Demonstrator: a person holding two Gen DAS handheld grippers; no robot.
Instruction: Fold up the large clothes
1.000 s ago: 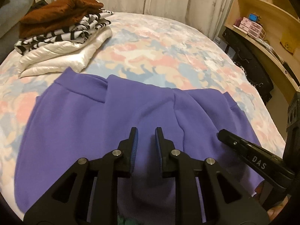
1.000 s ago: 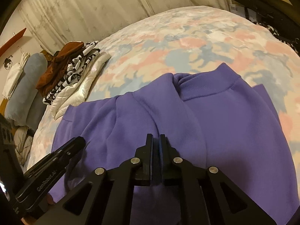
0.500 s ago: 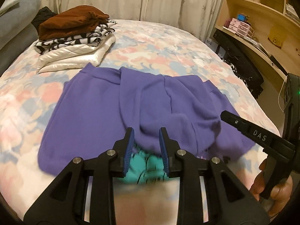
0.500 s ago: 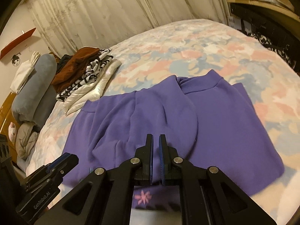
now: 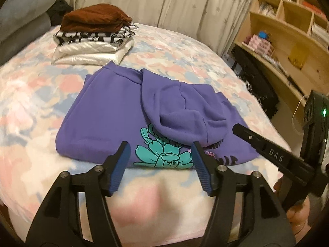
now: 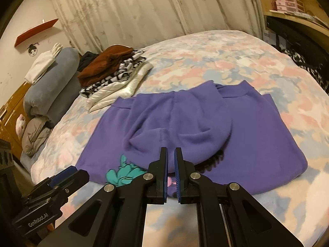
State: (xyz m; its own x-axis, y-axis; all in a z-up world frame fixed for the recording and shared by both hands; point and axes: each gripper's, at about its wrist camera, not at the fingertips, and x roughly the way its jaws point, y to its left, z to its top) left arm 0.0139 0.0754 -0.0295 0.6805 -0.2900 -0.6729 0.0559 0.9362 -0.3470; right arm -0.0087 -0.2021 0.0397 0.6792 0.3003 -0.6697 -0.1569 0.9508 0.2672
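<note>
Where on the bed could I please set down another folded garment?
Bare bedspread lies beyond the purple hoodie, toward the curtain, and right of the folded pile. A narrower strip runs along the near edge. The pile's corner is crowded.

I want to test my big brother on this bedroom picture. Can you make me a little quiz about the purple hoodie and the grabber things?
1. True or false: the left gripper is pinching the purple hoodie.
2. What lies on top of the stack of folded clothes? A) brown garment B) striped garment C) white jacket
3. Fill in: the cartoon print on the hoodie is mostly ____.

Key
1. False; its jaws are wide apart, holding nothing.
2. A
3. Teal
</note>
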